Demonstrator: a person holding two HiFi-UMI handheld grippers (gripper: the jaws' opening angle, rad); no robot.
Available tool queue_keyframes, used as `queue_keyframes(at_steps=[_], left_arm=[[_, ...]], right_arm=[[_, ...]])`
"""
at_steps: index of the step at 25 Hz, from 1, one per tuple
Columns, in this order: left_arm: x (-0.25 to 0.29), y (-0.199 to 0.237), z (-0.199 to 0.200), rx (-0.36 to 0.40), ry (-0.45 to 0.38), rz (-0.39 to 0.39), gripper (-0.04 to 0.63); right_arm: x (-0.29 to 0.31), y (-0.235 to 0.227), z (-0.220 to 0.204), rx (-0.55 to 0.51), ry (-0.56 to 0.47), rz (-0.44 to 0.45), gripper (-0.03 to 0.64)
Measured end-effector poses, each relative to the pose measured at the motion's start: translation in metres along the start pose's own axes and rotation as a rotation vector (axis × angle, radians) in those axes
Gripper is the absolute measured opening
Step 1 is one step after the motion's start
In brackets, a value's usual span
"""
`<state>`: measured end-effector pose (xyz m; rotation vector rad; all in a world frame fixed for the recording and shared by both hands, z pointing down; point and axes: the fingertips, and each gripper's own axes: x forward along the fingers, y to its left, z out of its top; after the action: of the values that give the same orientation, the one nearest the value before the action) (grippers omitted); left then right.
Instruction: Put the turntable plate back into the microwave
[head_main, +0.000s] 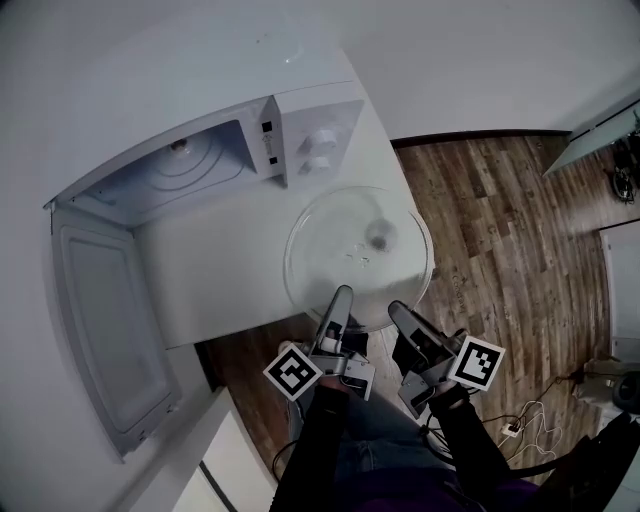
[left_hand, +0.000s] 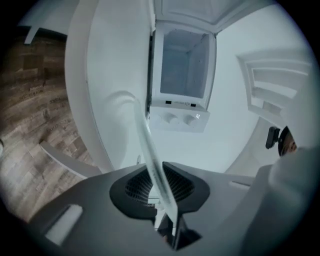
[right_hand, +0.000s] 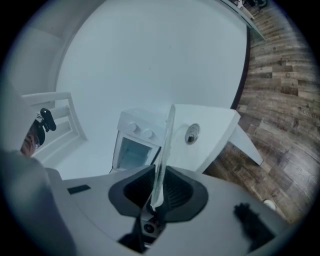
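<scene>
Far left, the microwave door (head_main: 105, 320) hangs open, and the microwave (head_main: 200, 160) cavity sits upper left with no plate in it yet. Mid-frame, the glass turntable plate (head_main: 358, 250) is over the worktop (head_main: 220, 270) edge, outside the oven. The left tool (head_main: 338, 305) and the right tool (head_main: 402, 318) both pinch its near rim, jaws narrow on the glass. All the grip's on one side, so the far edge could sag, slip free, or clip the oven's front going in.
</scene>
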<state>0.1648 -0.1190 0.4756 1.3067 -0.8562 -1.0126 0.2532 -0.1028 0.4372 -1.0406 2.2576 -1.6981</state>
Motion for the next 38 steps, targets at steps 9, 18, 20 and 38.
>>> queue_keyframes(at_steps=[9, 18, 20, 38], left_arm=[[-0.042, -0.034, 0.034, -0.057, -0.168, -0.133, 0.038], [-0.098, -0.068, 0.105, 0.052, -0.376, -0.166, 0.034], [-0.108, -0.072, 0.119, 0.077, -0.405, -0.162, 0.034], [-0.095, -0.093, 0.202, 0.175, -0.560, -0.108, 0.035]], right_arm=[[0.021, 0.040, -0.029, -0.124, 0.149, 0.065, 0.081], [0.070, 0.086, -0.070, -0.497, 0.342, 0.071, 0.144], [0.077, 0.093, -0.076, -0.502, 0.361, 0.096, 0.144], [0.131, 0.126, -0.097, -0.650, 0.393, 0.121, 0.144]])
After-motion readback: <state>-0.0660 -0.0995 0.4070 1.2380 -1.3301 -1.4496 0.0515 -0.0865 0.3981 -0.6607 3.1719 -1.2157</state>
